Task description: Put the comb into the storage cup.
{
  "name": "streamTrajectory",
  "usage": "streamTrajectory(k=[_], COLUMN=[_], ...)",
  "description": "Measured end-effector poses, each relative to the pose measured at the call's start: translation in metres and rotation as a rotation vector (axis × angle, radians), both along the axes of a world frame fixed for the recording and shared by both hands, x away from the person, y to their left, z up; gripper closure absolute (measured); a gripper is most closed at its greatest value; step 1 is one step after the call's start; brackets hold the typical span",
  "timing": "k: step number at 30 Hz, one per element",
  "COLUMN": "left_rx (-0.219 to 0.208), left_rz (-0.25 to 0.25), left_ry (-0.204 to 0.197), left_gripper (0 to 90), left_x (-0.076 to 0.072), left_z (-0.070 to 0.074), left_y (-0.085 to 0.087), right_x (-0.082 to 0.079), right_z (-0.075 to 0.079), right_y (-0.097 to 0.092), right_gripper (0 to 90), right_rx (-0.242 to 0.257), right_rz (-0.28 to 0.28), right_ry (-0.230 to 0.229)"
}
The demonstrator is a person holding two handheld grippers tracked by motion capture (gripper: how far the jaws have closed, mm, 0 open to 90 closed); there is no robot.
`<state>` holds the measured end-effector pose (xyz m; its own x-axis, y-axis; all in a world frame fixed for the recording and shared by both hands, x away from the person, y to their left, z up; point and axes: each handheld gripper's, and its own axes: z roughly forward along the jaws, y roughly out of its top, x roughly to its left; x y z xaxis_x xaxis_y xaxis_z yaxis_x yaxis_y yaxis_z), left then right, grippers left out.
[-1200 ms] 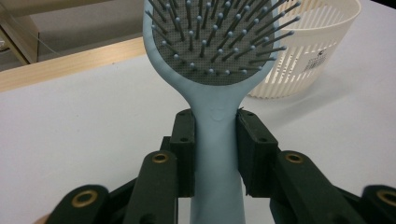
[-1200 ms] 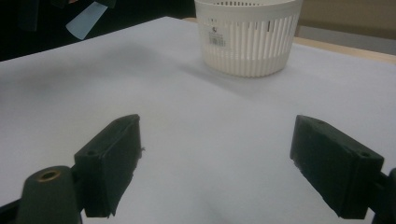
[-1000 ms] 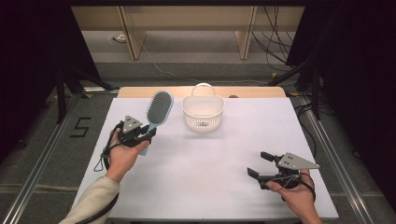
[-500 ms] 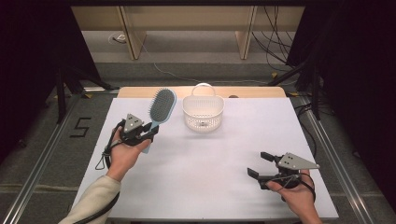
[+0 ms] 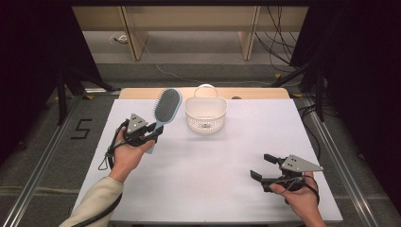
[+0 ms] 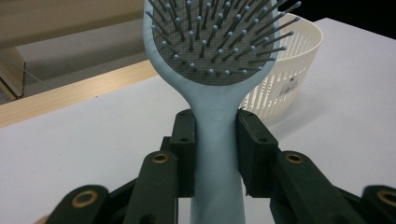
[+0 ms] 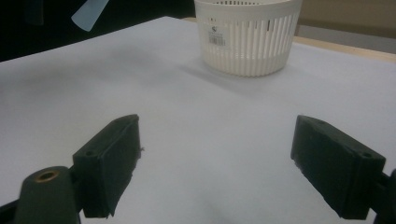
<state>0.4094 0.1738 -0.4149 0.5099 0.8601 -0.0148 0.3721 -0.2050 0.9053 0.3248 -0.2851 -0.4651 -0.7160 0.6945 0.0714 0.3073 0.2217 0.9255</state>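
High view is showing the left gripper (image 5: 150, 134) holding a light blue hairbrush (image 5: 165, 108) by its handle above the left part of the white tabletop (image 5: 227, 161), with the brush head tilting up and away toward the far edge. Left gripper view is showing both black fingers (image 6: 184, 154) pressing on the two sides of the handle, just below the grey bristle pad, so they are clamped on the hairbrush. A white slotted basket (image 5: 205, 113) is standing just beside the brush head, to its right, near the far middle of the tabletop. The right gripper (image 5: 265, 166) is resting low over the near right corner, well apart from the basket. Right gripper view is showing its fingers (image 7: 109, 163) standing wide apart with bare tabletop between them.
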Motion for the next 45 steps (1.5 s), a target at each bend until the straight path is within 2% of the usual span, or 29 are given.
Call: streamTrajectory(k=[9, 20, 45], left_rx=[-0.009, -0.001, -0.018], left_rz=[-0.011, -0.016, -0.031], left_ry=[-0.013, -0.014, -0.041], left_gripper=[69.7, 69.7, 69.8], left_x=[0.005, 0.008, 0.016], left_z=[0.007, 0.008, 0.018], left_y=[-0.006, -0.011, -0.021], right_x=[0.0, 0.0, 0.0], right_z=[0.0, -0.001, -0.001], right_y=[0.0, 0.0, -0.001], right_gripper=[16.8, 16.8, 16.5], right_rx=[0.001, 0.005, 0.003], right_rz=[-0.001, -0.001, -0.001], right_ry=[0.002, 0.003, 0.0])
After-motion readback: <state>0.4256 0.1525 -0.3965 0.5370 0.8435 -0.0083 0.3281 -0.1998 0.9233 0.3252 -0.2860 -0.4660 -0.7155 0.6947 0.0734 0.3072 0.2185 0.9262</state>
